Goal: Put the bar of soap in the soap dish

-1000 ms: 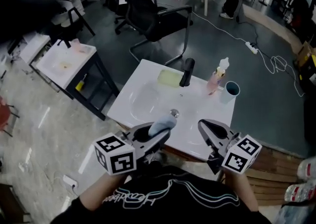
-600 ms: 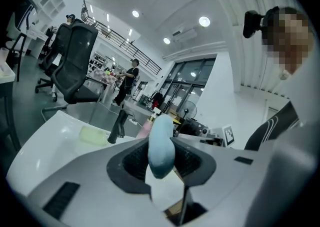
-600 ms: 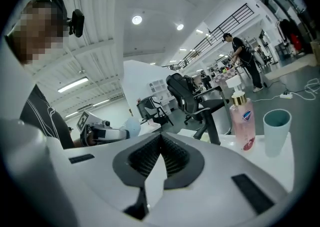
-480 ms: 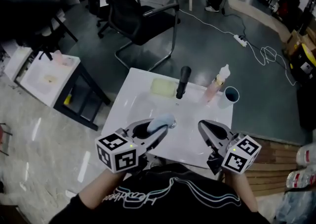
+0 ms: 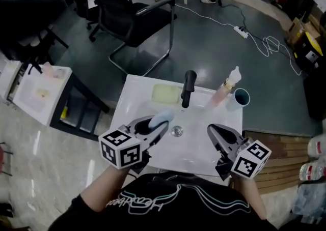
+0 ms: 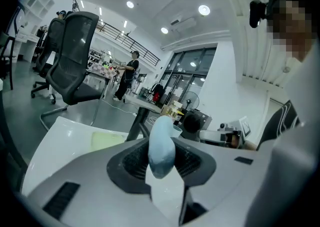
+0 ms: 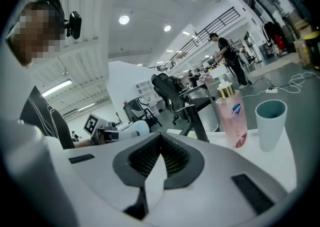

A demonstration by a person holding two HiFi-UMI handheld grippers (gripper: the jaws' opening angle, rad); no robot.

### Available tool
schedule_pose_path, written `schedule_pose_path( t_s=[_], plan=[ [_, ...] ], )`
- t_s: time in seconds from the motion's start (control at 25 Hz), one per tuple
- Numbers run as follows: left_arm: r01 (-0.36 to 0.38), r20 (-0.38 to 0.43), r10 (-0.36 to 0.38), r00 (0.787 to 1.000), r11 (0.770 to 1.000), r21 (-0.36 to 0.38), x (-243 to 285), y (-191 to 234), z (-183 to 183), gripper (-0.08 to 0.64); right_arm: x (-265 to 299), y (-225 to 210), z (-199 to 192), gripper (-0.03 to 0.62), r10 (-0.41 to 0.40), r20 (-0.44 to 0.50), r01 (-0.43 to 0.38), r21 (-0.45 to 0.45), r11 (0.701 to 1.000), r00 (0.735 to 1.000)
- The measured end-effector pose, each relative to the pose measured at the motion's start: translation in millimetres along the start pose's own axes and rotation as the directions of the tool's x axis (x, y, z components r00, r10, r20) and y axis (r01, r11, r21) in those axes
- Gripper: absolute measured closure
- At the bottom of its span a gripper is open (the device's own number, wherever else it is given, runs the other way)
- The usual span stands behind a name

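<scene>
Right now the left gripper point(image 5: 159, 124) is clamping the bar of soap point(image 6: 161, 147), a pale blue oval lump that is standing on edge between the two ribbed pads and poking out past the jaw tips. It is hovering over the bowl of the white washbasin point(image 5: 204, 148), with the soap hanging just to the left of the drain point(image 5: 177, 131) in the head view. The soap dish point(image 5: 165, 93) (a pale yellow-green rectangle) is lying on the back ledge of the basin, just left of the black faucet point(image 5: 188, 87), and the soap is sitting apart from it, on the near side. The right gripper point(image 7: 159, 143) is holding nothing: its jaws are pressing together at the tips, and it is hanging over the right part of the basin. A pink bottle point(image 5: 224, 90) and a blue-grey cup point(image 5: 239, 97) are standing side by side at the back right corner.
</scene>
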State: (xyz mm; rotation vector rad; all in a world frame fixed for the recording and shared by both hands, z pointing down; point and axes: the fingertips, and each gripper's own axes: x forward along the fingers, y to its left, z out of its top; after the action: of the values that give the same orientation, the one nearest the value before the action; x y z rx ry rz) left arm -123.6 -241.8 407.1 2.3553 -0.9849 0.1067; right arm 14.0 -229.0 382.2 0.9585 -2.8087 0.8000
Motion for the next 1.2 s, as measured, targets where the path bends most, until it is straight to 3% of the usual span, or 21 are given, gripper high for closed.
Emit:
schedule_pose_path(
  t_s=[0.68, 1.2],
  plan=[
    [0.000, -0.155, 0.001, 0.988, 1.000, 0.006, 76, 100, -13, 0.423, 37, -58, -50, 0.566, -0.120, -0.017, 0.122, 0.144, 0.982, 0.993],
    [-0.041, -0.327, 0.073, 0.942, 0.994, 0.105, 124, 156, -30, 0.422, 40, -68, -54, 0.566, -0.145, -0.026, 0.147, 0.162, 0.976, 0.989]
  ],
)
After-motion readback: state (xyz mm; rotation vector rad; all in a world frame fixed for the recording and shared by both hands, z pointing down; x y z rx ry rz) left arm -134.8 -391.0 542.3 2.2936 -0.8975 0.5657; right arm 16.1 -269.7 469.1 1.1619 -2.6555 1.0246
